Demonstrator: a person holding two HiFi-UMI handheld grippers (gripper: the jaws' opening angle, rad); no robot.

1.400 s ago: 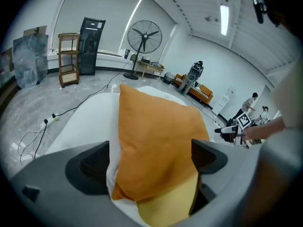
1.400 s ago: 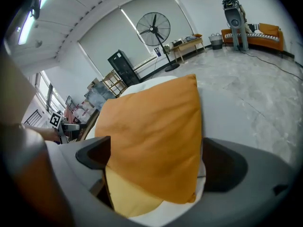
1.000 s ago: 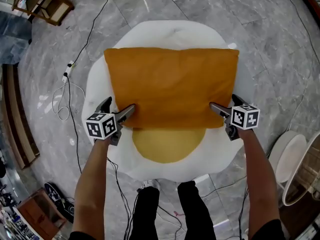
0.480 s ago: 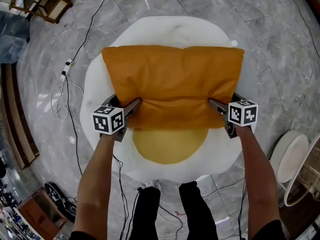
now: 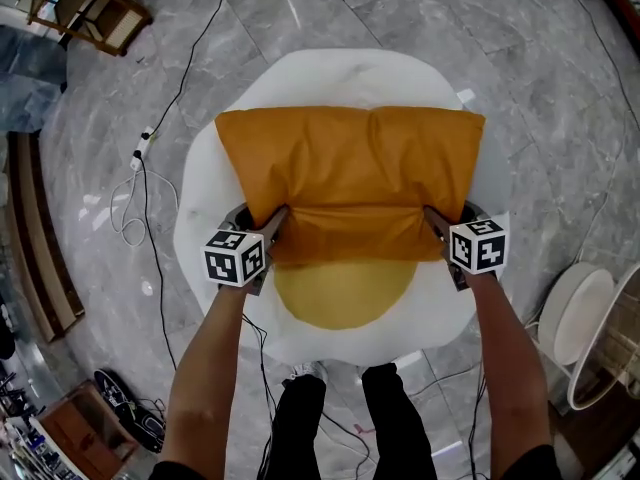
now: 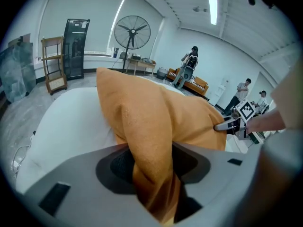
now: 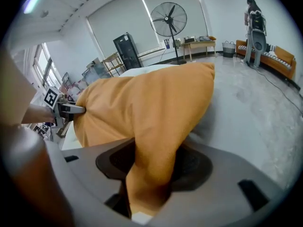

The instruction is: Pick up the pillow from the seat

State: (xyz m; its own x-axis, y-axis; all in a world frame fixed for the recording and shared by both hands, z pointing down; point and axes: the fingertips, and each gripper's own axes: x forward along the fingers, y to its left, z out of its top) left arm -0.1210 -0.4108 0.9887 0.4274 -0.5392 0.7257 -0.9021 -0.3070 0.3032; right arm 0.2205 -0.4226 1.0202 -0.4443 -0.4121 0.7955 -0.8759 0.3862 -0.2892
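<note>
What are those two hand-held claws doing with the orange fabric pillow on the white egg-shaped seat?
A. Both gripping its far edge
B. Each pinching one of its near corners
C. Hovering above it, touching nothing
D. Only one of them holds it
B: the left gripper and right gripper have just been closing their jaws, and each now pinches bunched cloth at a near corner of the orange fabric pillow.
</note>
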